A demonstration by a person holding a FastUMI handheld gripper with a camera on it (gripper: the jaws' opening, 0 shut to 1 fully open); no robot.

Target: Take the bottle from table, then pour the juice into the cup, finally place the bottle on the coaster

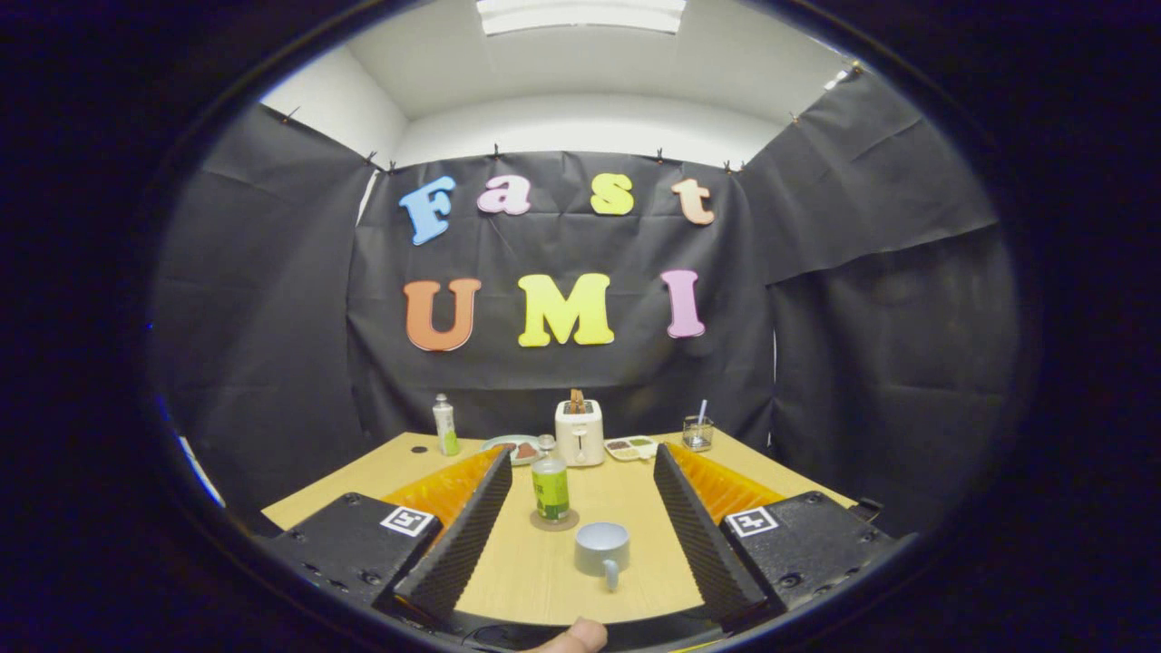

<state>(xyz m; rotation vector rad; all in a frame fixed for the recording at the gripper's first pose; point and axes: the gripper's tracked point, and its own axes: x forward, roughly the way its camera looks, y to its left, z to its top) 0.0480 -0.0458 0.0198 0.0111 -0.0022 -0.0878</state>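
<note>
A green-labelled juice bottle [550, 481] stands upright on a round coaster [554, 521] on the wooden table [635, 508]. A grey cup [602, 550] sits nearer to me, just right of the bottle, its handle pointing toward me. My gripper [579, 476] is open, its two fingers spread wide on either side of both bottle and cup. Nothing is held between them. The bottle and cup lie between the fingers, apart from each pad.
At the table's far side stand a white toaster [580, 432], a small white-and-green bottle [444, 425], a plate [512, 447], a divided white tray [631, 447] and a glass with a straw [697, 432]. A fingertip [571, 638] shows just below the gripper.
</note>
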